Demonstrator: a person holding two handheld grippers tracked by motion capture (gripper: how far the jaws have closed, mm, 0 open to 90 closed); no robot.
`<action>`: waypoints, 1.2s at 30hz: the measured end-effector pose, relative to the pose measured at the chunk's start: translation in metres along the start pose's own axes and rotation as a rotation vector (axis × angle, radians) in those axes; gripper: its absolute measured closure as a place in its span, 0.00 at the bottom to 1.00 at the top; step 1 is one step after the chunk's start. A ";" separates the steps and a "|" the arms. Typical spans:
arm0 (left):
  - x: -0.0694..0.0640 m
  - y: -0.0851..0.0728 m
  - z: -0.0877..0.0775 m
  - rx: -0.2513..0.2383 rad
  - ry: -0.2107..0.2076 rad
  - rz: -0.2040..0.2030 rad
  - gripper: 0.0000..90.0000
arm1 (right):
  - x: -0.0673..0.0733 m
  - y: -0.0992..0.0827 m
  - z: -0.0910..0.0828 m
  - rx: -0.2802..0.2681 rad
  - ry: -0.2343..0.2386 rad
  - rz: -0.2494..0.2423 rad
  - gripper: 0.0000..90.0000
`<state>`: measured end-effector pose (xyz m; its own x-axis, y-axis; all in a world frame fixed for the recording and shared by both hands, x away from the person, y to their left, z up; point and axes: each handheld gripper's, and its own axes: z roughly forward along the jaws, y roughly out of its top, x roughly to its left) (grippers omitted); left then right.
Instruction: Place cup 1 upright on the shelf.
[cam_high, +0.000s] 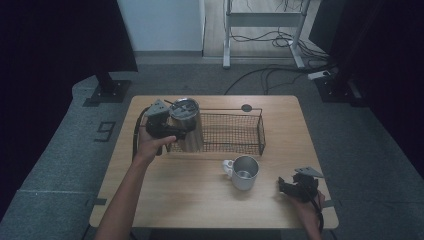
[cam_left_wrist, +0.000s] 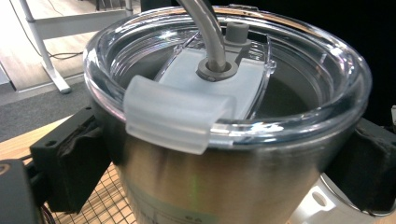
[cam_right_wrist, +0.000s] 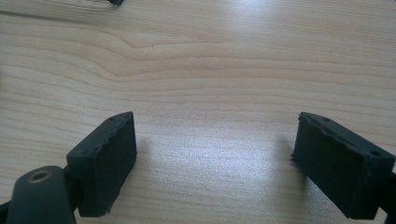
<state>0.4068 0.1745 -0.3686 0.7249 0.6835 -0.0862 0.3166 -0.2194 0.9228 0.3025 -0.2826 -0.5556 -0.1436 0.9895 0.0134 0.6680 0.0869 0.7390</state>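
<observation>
A stainless steel tumbler (cam_high: 189, 129) with a clear lid and a straw stands upright at the left end of the black wire basket (cam_high: 260, 131). My left gripper (cam_high: 181, 133) is shut on its body just below the lid. In the left gripper view the tumbler (cam_left_wrist: 224, 163) sits between the two black pads (cam_left_wrist: 70, 158), with basket mesh beneath it. Whether it rests on the mesh or hangs above it I cannot tell. My right gripper (cam_high: 286, 186) lies at the table's front right, and its jaws (cam_right_wrist: 215, 158) stand wide open over bare wood.
A white mug (cam_high: 244, 173) stands on the wooden table (cam_high: 190, 200) in front of the basket, between the two hands. Beyond the table are a dark floor, desk legs and trailing cables.
</observation>
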 end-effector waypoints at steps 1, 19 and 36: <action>0.001 0.001 0.001 0.000 0.000 -0.003 0.05 | 0.000 0.000 0.000 0.000 0.000 0.000 0.14; 0.016 0.012 0.010 -0.004 0.017 -0.023 0.05 | 0.000 0.000 0.000 -0.001 0.000 0.000 0.14; 0.021 0.021 0.026 0.013 0.029 -0.017 0.05 | 0.000 0.000 0.000 -0.001 0.000 0.001 0.15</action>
<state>0.4442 0.1663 -0.3608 0.7016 0.7068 -0.0907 0.3363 -0.2163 0.9166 0.3025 -0.2827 -0.5557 -0.1425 0.9897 0.0141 0.6677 0.0856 0.7395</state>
